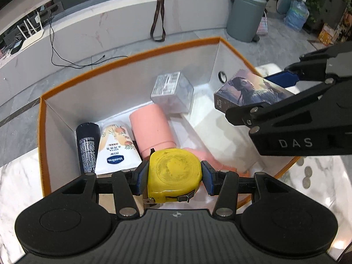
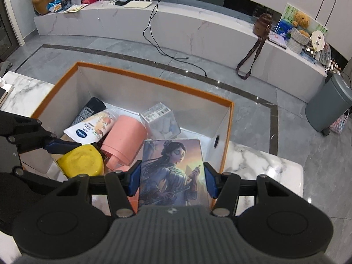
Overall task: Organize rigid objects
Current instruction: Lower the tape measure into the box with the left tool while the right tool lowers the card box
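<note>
My left gripper (image 1: 174,177) is shut on a yellow tape measure (image 1: 175,173) and holds it over the near side of an orange-rimmed white box (image 1: 132,54). My right gripper (image 2: 172,179) is shut on a card box printed with a painted woman (image 2: 173,171), held over the box's near right part; it also shows in the left wrist view (image 1: 248,91). The tape measure shows at the left in the right wrist view (image 2: 81,162). Inside the box lie a pink cup (image 1: 151,129), a Vaseline tube (image 1: 115,147), a black tube (image 1: 87,145) and a clear plastic case (image 1: 172,91).
The box stands on a white marble table (image 2: 259,160). Some coins (image 1: 307,176) lie on the table to the right of the box. Beyond are grey floor tiles, a marble ledge with a black cable (image 2: 154,33) and a grey bin (image 2: 330,107).
</note>
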